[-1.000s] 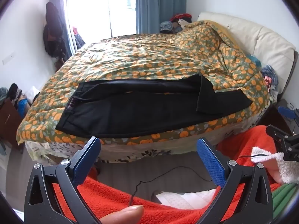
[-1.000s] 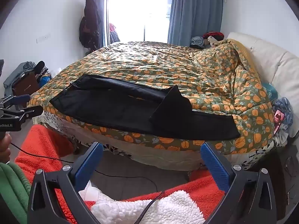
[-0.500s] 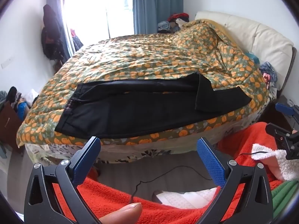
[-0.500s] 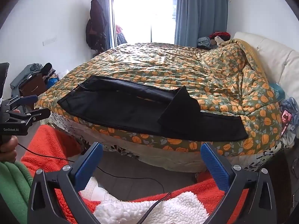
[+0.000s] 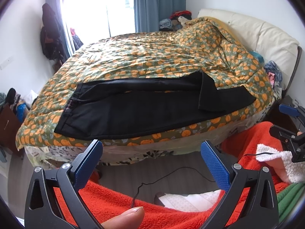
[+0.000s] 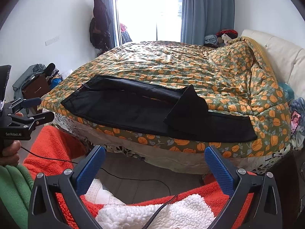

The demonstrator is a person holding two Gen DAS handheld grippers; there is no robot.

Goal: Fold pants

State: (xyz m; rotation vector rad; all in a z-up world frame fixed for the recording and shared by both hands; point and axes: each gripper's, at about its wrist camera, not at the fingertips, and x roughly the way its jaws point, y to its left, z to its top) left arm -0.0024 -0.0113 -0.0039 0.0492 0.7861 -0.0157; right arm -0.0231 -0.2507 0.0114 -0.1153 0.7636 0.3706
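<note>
Black pants point(image 5: 137, 110) lie flat along the near edge of the bed, waistband to the left, leg ends to the right; they also show in the right wrist view point(image 6: 144, 110). One leg end is folded back over the other near the right point(image 6: 188, 106). My left gripper point(image 5: 152, 152) is open and empty, held off the bed's near edge, apart from the pants. My right gripper point(image 6: 154, 159) is open and empty, also short of the bed. Each gripper shows at the edge of the other's view.
The bed carries an orange-patterned quilt point(image 5: 162, 61) and a cream headboard point(image 5: 263, 34) at right. A black cable point(image 5: 158, 179) lies on the grey floor below. Red fleece fabric point(image 5: 114, 200) fills the foreground. Clutter and a brown cabinet point(image 6: 36, 85) stand at left.
Both grippers have drifted slightly closer to the bed, and the views shifted a little. The pants have not moved. Both grippers stayed open.
</note>
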